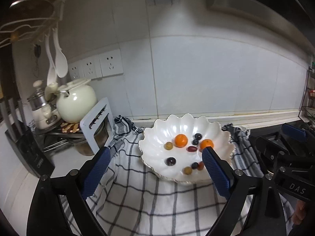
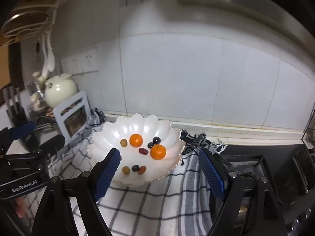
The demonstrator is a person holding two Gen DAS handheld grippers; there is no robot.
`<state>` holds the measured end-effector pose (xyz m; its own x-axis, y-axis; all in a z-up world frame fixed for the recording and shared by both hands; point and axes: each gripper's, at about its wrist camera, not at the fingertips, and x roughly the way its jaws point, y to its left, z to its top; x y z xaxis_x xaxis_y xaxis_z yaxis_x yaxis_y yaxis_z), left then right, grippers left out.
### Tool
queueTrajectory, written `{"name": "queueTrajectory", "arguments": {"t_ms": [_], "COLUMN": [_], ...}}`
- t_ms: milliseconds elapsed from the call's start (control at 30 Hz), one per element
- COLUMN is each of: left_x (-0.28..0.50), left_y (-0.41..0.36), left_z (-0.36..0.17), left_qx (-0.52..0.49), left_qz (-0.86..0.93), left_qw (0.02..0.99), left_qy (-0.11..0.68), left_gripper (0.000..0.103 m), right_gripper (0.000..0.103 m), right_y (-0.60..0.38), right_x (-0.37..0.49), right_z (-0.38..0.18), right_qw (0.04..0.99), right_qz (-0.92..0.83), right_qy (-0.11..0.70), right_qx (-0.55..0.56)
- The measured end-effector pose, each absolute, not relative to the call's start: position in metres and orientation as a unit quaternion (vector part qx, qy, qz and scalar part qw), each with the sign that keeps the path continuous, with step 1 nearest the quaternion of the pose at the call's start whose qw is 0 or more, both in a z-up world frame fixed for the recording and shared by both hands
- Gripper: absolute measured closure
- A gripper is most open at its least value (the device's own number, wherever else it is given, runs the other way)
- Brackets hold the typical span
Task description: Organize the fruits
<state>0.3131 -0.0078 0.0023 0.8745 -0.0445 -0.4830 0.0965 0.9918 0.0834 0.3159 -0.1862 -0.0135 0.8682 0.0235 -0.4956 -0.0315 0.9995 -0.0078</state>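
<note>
White scalloped bowl (image 2: 173, 135) of fruit lay ahead of 2 wide-open, empty grippers, nearer the right gripper (image 2: 159, 169) than the left gripper (image 1: 155, 169).

Two near, downward wrist views, shared bowl (image 1: 198, 122)

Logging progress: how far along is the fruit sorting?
Looks mostly done: two oranges and the small fruits lie in the white scalloped bowl on the checked cloth. Nothing in hand: left gripper and right gripper are both open and empty. No loose fruit shows on the cloth.
</note>
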Motion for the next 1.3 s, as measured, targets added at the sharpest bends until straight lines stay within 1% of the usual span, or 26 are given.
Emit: {"name": "queueTrajectory", "arguments": {"t_ms": [33,200,300,533,667,1000,1300], "left_x": [0.306,0.259,0.232,0.169,0.137,0.067,0.026], "left_y": [-0.008,-0.010,-0.011,-0.018,-0.021,-0.026,-0.026], "left_z": [0.004,0.011,0.014,0.021,0.027,0.029,0.027], "left_qx": [0.051,0.046,0.044,0.041,0.039,0.032,0.027], "left_qz": [-0.035,-0.033,-0.034,-0.039,-0.041,-0.045,-0.051], "left_qw": [0.968,0.973,0.974,0.978,0.980,0.982,0.982], "left_qy": [0.244,0.225,0.218,0.200,0.189,0.181,0.182], "left_gripper": [0.004,0.004,0.004,0.002,0.000,0.000,0.000], "right_gripper": [0.019,0.019,0.015,0.015,0.015,0.015,0.015], "right_y": [-0.186,-0.186,-0.188,-0.192,-0.194,-0.198,-0.206], "right_x": [0.305,0.257,0.226,0.164,0.132,0.065,0.023], "right_z": [-0.011,-0.004,-0.001,0.007,0.010,0.010,0.002], "right_qw": [0.968,0.974,0.977,0.981,0.982,0.981,0.979], "right_qz": [0.015,0.001,-0.009,-0.003,0.002,0.005,0.005], "right_qy": [0.252,0.226,0.211,0.194,0.189,0.192,0.205], "right_qx": [-0.011,-0.026,-0.029,-0.025,-0.020,-0.010,-0.010]}}
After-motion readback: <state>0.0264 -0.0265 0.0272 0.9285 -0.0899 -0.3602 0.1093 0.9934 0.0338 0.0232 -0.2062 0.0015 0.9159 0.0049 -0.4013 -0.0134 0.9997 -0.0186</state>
